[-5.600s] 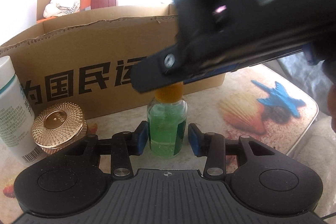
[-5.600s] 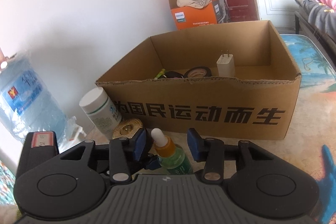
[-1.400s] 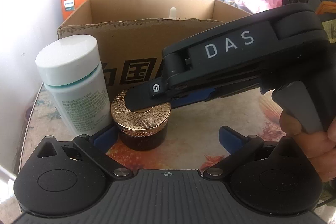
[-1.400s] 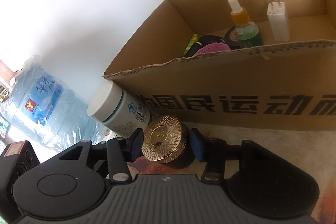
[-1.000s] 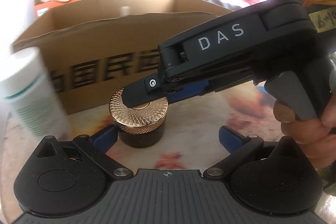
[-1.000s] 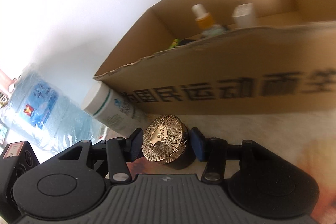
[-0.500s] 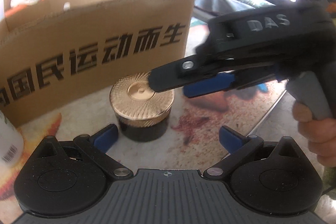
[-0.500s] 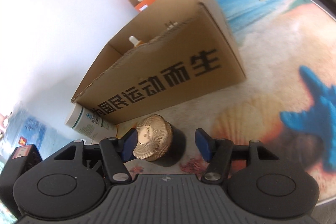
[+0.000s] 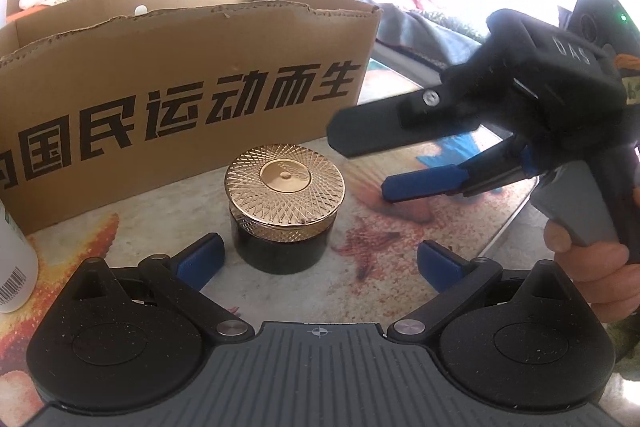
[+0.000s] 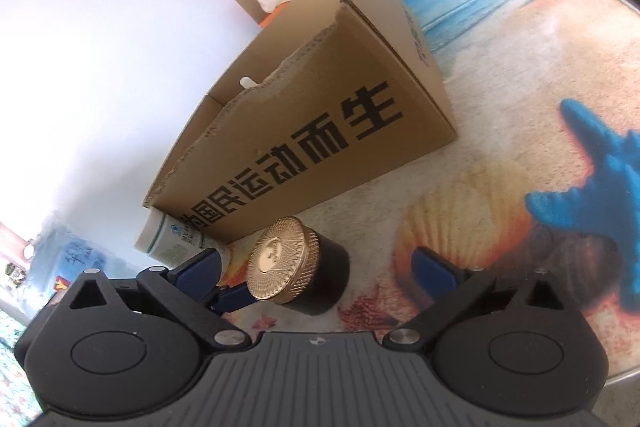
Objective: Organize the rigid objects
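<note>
The right gripper (image 9: 372,163), which a second ago clasped the gold-lidded jar (image 9: 283,215), is opening wide with nothing between its fingers, leaving the jar free at frame centre before the cardboard box (image 9: 180,83). The jar stands upright, lid upward, axis vertical. The left gripper (image 9: 320,259) gapes wide around it without touching, seemingly ready to take over.

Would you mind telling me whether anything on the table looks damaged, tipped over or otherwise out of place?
Nothing is spilled or tipped. The gold-lidded jar stands upright on the table, outside the cardboard box. The box's front rim is ragged and torn rather than cleanly cut. The white bottle also remains outside, by the box's corner.
</note>
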{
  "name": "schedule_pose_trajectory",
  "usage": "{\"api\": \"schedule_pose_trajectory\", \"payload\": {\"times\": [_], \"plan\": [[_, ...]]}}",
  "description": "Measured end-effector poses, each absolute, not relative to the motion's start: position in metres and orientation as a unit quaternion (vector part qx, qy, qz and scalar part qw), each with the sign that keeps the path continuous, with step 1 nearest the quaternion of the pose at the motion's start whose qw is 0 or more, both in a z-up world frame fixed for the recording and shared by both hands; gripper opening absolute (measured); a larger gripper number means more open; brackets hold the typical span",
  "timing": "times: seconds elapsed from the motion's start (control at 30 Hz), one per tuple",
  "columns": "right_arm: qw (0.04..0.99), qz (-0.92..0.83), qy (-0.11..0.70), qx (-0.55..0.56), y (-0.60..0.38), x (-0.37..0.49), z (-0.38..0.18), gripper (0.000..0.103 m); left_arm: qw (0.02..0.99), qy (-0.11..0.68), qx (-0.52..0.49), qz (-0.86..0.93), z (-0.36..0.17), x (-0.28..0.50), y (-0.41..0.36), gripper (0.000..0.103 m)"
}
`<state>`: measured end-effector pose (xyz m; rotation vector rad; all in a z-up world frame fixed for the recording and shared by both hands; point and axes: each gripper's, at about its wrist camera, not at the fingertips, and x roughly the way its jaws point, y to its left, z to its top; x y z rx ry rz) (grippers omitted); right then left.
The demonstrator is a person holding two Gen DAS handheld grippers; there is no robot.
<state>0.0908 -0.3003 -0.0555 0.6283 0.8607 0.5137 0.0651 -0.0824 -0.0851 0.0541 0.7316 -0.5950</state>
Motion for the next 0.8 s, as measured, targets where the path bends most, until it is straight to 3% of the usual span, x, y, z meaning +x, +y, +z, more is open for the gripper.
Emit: {"api": "schedule_pose_trajectory", "payload": {"times": [0.67, 0.8], "plan": [[0.848, 0.229, 0.433, 0.202, -0.274, 0.092, -0.043, 0.103, 0.874, 0.375, -0.02, -0.309, -0.076, 0.07, -0.075, 0.103], [0.853, 0.222, 0.431, 0.195, -0.266, 0.091, -0.04, 0.094, 0.874, 0.377, -0.003, -0.306, -0.076, 0.069, -0.08, 0.103]]}}
